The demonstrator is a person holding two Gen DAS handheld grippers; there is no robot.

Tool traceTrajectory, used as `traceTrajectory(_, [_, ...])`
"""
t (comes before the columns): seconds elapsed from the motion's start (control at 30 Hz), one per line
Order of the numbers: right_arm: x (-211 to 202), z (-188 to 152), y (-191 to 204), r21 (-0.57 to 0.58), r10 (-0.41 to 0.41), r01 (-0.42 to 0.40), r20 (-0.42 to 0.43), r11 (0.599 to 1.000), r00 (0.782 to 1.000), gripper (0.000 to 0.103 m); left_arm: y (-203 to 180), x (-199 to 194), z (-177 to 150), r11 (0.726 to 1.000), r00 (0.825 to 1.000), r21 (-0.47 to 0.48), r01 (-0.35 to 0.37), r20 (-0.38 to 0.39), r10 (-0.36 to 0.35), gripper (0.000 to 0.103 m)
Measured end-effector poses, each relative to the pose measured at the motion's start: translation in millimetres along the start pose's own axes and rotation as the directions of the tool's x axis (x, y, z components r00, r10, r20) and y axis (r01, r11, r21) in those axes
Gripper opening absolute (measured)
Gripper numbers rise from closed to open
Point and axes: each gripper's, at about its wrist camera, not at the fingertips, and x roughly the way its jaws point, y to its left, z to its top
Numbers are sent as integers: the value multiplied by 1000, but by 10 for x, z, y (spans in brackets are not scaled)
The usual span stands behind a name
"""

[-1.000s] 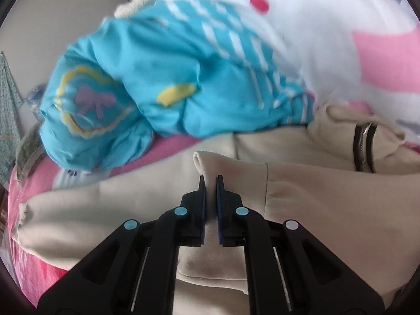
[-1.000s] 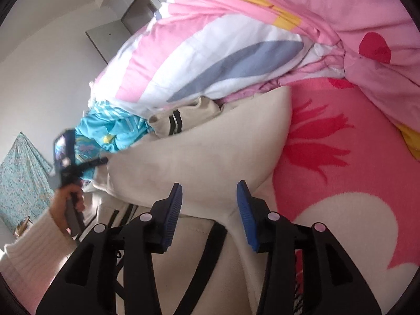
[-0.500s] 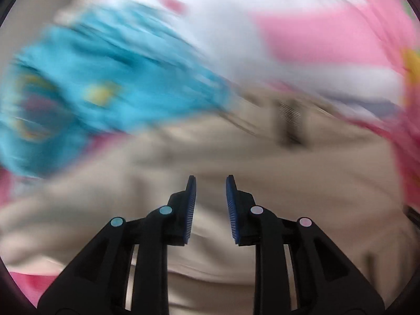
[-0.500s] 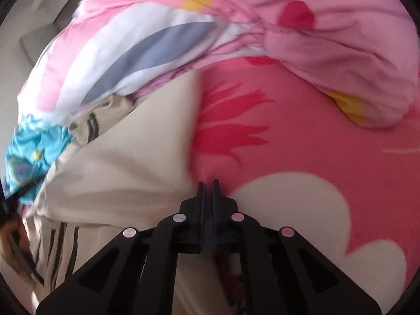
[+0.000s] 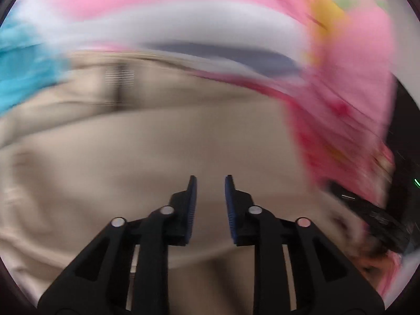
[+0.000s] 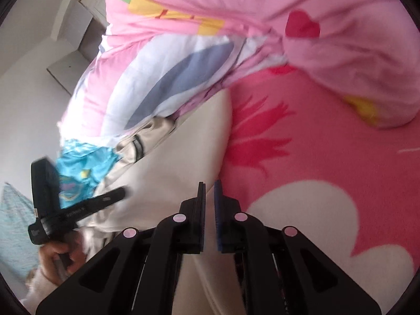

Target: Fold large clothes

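Note:
A large beige garment [image 5: 157,144] lies spread on the pink bedsheet [image 6: 315,157]. In the blurred left wrist view my left gripper [image 5: 210,177] hovers over its middle, open, with nothing between the pads. The right wrist view shows the beige garment [image 6: 170,170] with its right edge running under my right gripper [image 6: 209,183]. Those jaws stand a narrow slit apart, opening slightly, and pale cloth of that edge fills the slit. The left gripper [image 6: 120,193] shows at the left, held by a hand [image 6: 60,257].
A bunched pink and white quilt [image 6: 183,65] lies behind the garment. A crumpled blue garment [image 6: 84,162] sits at its far left end. Dark hair of a person [image 5: 380,218] shows at the right of the left wrist view. A white wall and cabinet [image 6: 68,68] stand beyond the bed.
My left gripper let go of the beige fold, opened and swung right across the garment. My right gripper went from wide open to closed at the garment's edge by the pink sheet.

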Motion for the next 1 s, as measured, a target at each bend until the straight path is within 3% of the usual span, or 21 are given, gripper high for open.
traceTrajectory(0.07, [-69,28,-44,5,17,-17,-1,1000,1000,7,-358,242,22,997,998,63,36,-57,-32,22])
traceTrajectory(0.17, [-212,67,-128,21,14,-15,35,1000,999,7,-701,706,67,988,986,154,-11,-163,36,19])
traceTrajectory(0.23, [-280,88,-188,49,35,-37,51,998,998,7,-795,856,44,983,983,178,-33,-173,64,12])
traceTrajectory(0.3, [-330,93,-235,69,47,-51,62,996,997,7,-769,858,100,992,985,109,58,-167,-39,0])
traceTrajectory(0.33, [-341,94,-255,76,48,-53,69,996,996,7,-746,874,115,990,980,53,131,-156,-122,0])
traceTrajectory(0.4, [-361,107,-267,76,49,-54,71,996,996,7,-812,943,133,989,982,72,127,-153,-115,0])
traceTrajectory(0.47, [-355,115,-267,71,40,-45,74,996,996,7,-847,1046,135,981,966,7,195,-172,-191,0])
traceTrajectory(0.57, [-275,100,-173,47,53,-55,48,997,997,7,-982,1184,171,990,976,13,141,-172,-137,0])
traceTrajectory(0.63, [-285,104,-114,3,23,-23,61,1000,998,8,-961,1050,193,985,976,-7,170,-138,-169,0])
traceTrajectory(0.7, [-305,108,-116,6,59,-59,58,998,997,8,-822,756,247,967,966,-41,253,-35,-255,0])
traceTrajectory(0.77, [-307,125,-84,-7,89,-89,54,996,995,8,-539,516,287,948,956,-125,294,55,-289,0])
traceTrajectory(0.83, [-279,120,23,-66,114,-112,36,992,993,8,-69,456,202,895,940,-287,341,68,-336,2])
traceTrajectory(0.9, [-180,78,133,-126,120,-120,-9,985,993,10,358,344,-8,857,941,-389,338,129,-313,4])
traceTrajectory(0.97, [70,-43,260,-239,-6,-3,-34,971,999,10,950,99,-264,815,957,-502,289,179,-229,4])
traceTrajectory(1.0, [265,-111,251,-261,-96,74,-74,963,993,10,1282,-27,-407,777,961,-566,276,191,-201,2])
